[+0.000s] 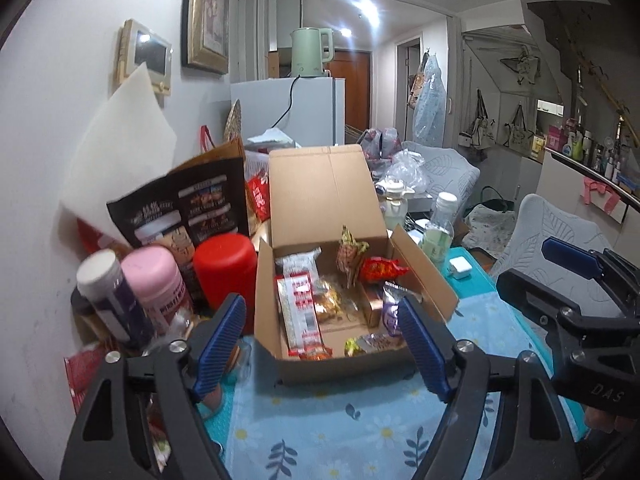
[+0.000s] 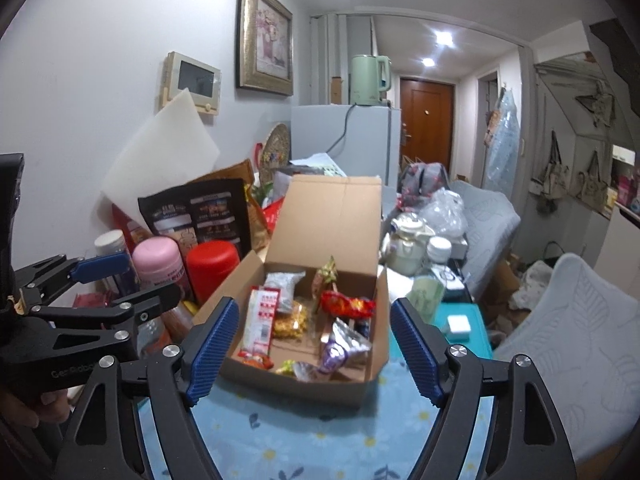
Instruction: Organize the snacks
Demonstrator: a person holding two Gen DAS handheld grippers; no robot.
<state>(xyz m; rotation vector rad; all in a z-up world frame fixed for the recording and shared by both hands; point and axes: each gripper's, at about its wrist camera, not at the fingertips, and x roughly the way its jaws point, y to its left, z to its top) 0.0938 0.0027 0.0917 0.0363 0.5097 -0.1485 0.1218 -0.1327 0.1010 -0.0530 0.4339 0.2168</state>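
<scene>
An open cardboard box stands on the blue floral tablecloth, its lid upright. Inside lie several snacks: a long red-and-white packet, a yellow bag, a red packet and a purple wrapper. My left gripper is open just short of the box's front wall, with nothing between its blue pads. My right gripper is open too, empty, facing the box from its right. Each shows in the other's view: right gripper, left gripper.
Left of the box crowd a red canister, a pink canister, a white-capped bottle and a black snack bag. To its right stand a green bottle, a white charger and a grey chair.
</scene>
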